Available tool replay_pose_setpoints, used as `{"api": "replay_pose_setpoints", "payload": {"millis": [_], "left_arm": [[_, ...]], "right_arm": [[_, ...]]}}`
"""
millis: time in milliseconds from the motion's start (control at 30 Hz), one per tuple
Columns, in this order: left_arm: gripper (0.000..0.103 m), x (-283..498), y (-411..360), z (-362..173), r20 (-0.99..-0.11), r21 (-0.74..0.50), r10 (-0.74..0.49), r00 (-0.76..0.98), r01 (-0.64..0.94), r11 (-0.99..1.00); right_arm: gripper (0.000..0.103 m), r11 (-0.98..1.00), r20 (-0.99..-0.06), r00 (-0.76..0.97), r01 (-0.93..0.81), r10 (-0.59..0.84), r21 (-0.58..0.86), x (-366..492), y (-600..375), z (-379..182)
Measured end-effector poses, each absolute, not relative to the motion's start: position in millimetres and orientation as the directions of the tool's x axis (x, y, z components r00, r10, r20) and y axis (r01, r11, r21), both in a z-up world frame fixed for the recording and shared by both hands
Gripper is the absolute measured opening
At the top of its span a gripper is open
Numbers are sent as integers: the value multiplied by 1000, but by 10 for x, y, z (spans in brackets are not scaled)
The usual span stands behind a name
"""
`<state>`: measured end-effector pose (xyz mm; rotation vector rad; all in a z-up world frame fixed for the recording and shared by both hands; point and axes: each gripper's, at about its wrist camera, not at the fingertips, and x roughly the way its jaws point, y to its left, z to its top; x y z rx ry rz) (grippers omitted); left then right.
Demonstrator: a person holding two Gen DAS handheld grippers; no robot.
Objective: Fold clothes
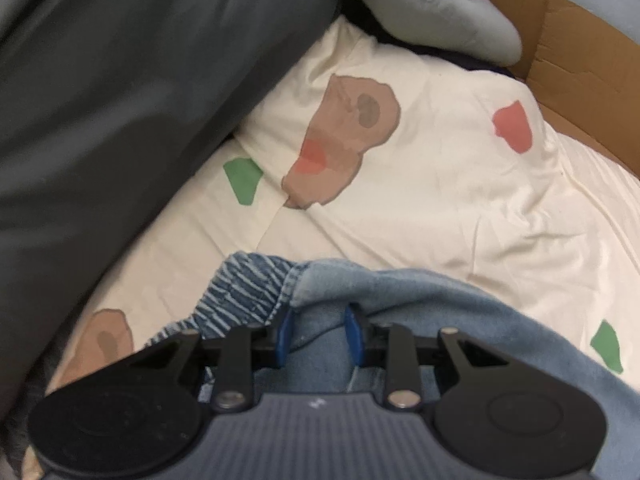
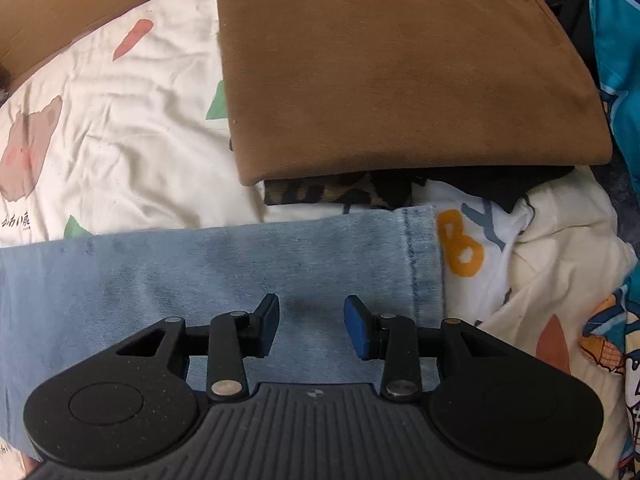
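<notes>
jeans pinched at the waist, leg end laid flat on the bed

the left gripper (image 1: 319, 334) pinches the jeans (image 1: 400, 304) beside the gathered elastic waistband (image 1: 244, 292), likely to carry that end over for a fold. the right gripper (image 2: 312, 326) hangs with its jaws spread above the hemmed leg end, gripping nothing. the faded light-blue denim lies across the printed cream sheet (image 1: 440, 184), just in front of a folded brown garment (image 2: 392, 72).

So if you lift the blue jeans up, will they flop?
Probably. The blue jeans look soft, already bunching between the left tongs. The stretchy waistband looks crumpled, so they would likely droop. Denim looks thick, so maybe a bit heavy.
</notes>
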<state>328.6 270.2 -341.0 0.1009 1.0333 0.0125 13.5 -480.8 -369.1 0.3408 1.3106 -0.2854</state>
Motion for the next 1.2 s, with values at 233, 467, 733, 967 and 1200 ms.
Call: {"api": "replay_pose_setpoints", "payload": {"millis": [233,467,733,967,1200], "left_arm": [[25,3341,2784,-3243,-889,58,15,458,80,995],[18,3000,2986,-2907,-881,34,-8,473,79,996],[16,2597,3137,-2929,-894,63,38,446,41,997],[13,2639,3226,-3186,-909,109,99,406,0,994],[11,2777,3213,-3413,-924,136,133,359,-17,991]], "right_arm": [[43,916,-969,246,390,-11,89,112,-4760,-3659],[43,883,-958,285,457,-27,111,-15,-4966,-3502],[43,852,-954,298,509,-41,122,-232,-5319,-3359],[43,808,-961,277,563,12,172,-613,-5482,-3402],[43,773,-959,267,589,92,238,-866,-5554,-3588]]}}
